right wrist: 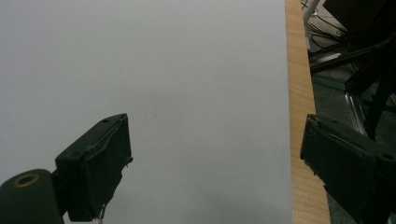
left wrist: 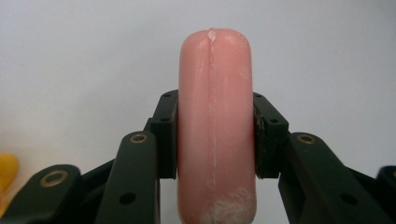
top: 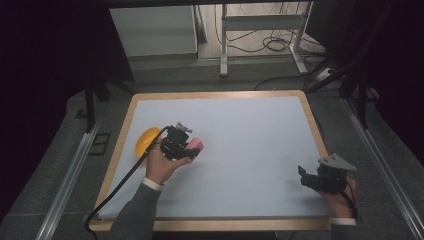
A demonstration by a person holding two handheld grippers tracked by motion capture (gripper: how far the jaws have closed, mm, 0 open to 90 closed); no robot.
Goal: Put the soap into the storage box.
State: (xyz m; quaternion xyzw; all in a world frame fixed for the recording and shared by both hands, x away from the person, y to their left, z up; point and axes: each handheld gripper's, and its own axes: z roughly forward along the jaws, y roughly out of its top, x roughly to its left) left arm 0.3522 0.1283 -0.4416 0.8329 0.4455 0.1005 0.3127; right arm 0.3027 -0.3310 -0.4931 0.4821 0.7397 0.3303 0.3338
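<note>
Left claw [left wrist: 215, 140]: both black jaws pressed flat against the sides of a pink sausage-shaped piece [left wrist: 215, 126], pinching it at mid-length. Piece standing upright at centre frame in the left gripper view, rounded end uppermost, pale seam running down its face, whitish scuffing near the lower end. Same left claw [top: 192, 148] seen left of centre in the high view, carried in the left hand [top: 162, 167], with the pink piece [top: 196, 145] showing at its right tip; whether the piece touches the sheet cannot be told. Just to the left of that claw, a yellow rounded object [top: 146, 140] lying near the left edge of the counter [top: 215, 95]; a sliver of it [left wrist: 7, 170] at lower left of the left gripper view. Black cable [top: 117, 187] trailing from the gripper down toward the bottom edge of the frame.

Right claw [right wrist: 215, 172]: jaws spread wide, nothing between them, pale counter sheet [right wrist: 163, 70] beneath. Same claw [top: 303, 176] at lower right of the high view, held in the right hand [top: 340, 197], well apart from the pink piece. Wooden rim [right wrist: 299, 93] bordering the sheet at the right of the right gripper view.
</note>
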